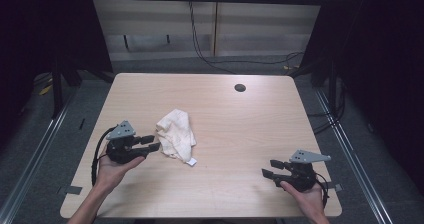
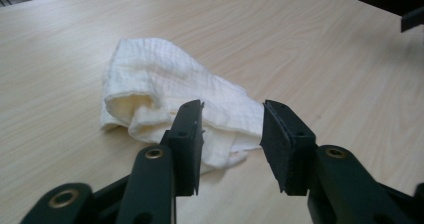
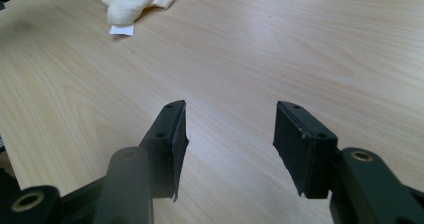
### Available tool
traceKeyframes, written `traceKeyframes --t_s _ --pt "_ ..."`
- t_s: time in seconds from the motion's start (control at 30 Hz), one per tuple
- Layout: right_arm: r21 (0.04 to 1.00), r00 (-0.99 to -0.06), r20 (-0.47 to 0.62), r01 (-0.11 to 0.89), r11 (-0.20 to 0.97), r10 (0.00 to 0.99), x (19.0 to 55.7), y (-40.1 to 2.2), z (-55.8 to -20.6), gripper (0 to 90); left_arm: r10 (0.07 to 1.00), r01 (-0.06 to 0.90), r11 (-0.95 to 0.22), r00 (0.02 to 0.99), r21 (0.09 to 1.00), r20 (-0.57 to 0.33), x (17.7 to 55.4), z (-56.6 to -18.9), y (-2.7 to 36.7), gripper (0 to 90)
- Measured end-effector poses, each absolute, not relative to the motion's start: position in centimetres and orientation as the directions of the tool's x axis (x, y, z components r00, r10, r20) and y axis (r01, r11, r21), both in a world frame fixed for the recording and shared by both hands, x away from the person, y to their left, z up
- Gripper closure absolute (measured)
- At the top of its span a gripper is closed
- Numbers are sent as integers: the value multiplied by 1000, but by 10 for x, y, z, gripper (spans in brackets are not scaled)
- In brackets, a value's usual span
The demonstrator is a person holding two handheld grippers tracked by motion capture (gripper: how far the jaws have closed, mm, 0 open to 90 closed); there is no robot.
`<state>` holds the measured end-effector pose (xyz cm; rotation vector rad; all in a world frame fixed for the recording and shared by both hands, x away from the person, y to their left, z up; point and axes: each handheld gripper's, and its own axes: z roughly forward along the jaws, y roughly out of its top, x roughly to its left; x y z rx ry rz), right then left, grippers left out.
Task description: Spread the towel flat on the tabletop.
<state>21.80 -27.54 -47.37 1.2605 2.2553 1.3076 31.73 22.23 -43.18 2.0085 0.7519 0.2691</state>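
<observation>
Crumpled cloth (image 1: 176,134) lies left-centre on table (image 1: 240,134), just ahead of left gripper (image 1: 150,143) w/ jaws apart & nothing pinched, cloth's long axis running away from person; right gripper (image 1: 272,168), jaws wide & empty, sits well apart, so left is nearer

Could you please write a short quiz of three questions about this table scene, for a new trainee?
1. True or false: the left gripper already clamps the crumpled cream cloth.
2. Which gripper is nearer to the cloth: A) the left, B) the right gripper?
3. What small white thing sticks out at the cloth's near corner?

Key
1. False. In the left gripper view its jaws stand apart just in front of the cloth, and nothing is pinched.
2. A. The right one hovers over bare wooden table, jaws apart.
3. A label.
</observation>
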Motion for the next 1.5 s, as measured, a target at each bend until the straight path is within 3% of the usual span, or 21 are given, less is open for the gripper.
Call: traceKeyframes --t_s 0.27,0.47,0.5,0.57,0.87,1.1,1.33,1.5 --pt "800 -609 208 556 226 765 220 -273 -474 473 574 399 -390 810 830 -120 337 -434 212 620" --pt "802 -614 201 550 232 763 219 -272 -474 472 563 401 -428 819 810 -108 353 -435 205 590" --pt "801 -619 199 549 237 759 219 -272 -474 471 565 432 -400 811 808 -154 361 -437 204 587" --pt "800 -624 201 549 241 755 219 -271 -474 468 580 452 -401 798 797 -161 368 -440 202 558" --pt "798 -631 202 549 247 749 220 -270 -475 453 575 462 -458 805 759 -143 385 -453 197 517" --pt "795 -637 199 549 258 745 221 -269 -477 445 588 468 -487 800 737 -119 387 -473 198 582" --pt "792 -644 191 547 270 741 222 -267 -477 444 577 474 -522 808 709 -116 390 -486 189 571" --pt "785 -648 189 552 283 738 222 -267 -479 442 564 460 -544 820 702 -100 389 -493 183 694"
